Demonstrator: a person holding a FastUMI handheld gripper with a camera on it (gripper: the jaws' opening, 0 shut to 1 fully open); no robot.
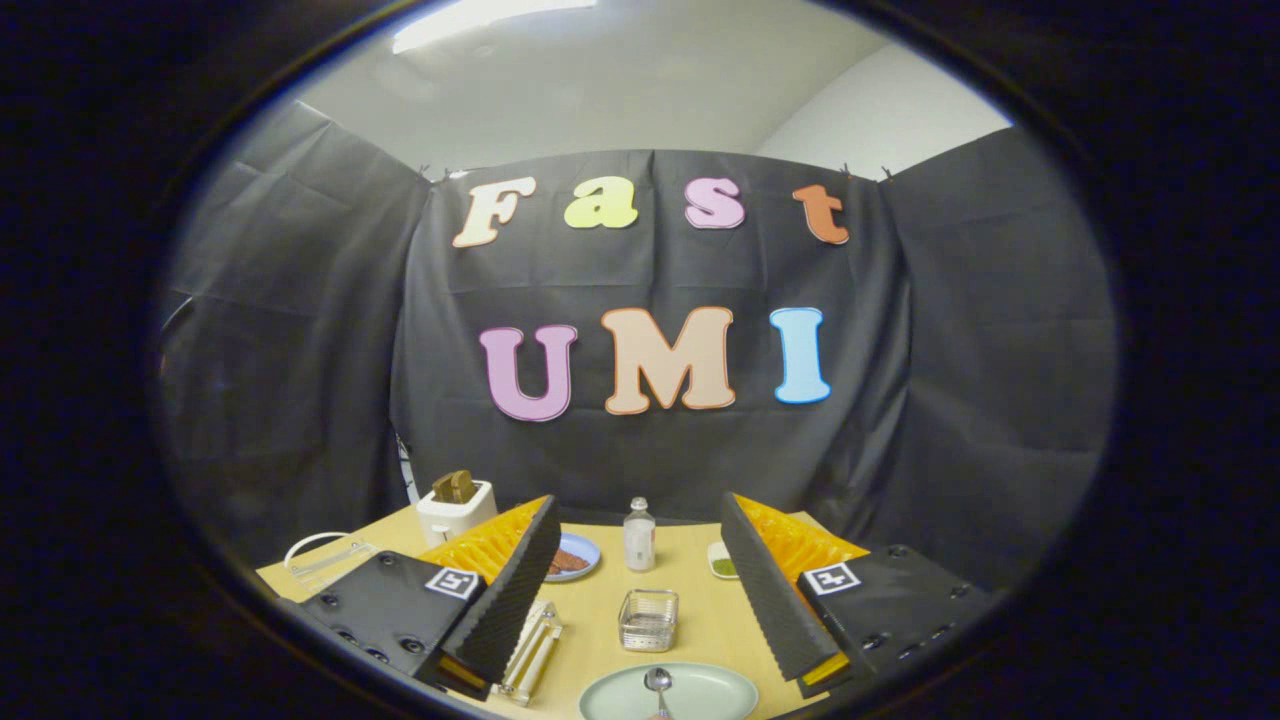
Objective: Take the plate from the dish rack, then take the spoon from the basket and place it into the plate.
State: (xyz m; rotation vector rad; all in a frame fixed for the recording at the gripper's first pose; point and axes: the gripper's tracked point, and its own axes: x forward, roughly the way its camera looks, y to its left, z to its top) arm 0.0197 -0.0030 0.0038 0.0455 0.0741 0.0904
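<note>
My claw (640, 590) hangs above the bench (700, 620) with its fingers (515, 590) spread wide apart, gripping nothing. Between them, at the near edge of the bench, lies the pale green plate (700, 692), and the spoon (657, 684) rests in it, bowl pointing away from me. Just beyond the plate stands the small wire basket (648, 620). By my left finger sits the clear dish rack (532, 650). Farther on I see a bottle (639, 536), a blue dish (575, 558) with something brown on it, a small dish of green (722, 562), and a white toaster (455, 505) at the far left corner.
</note>
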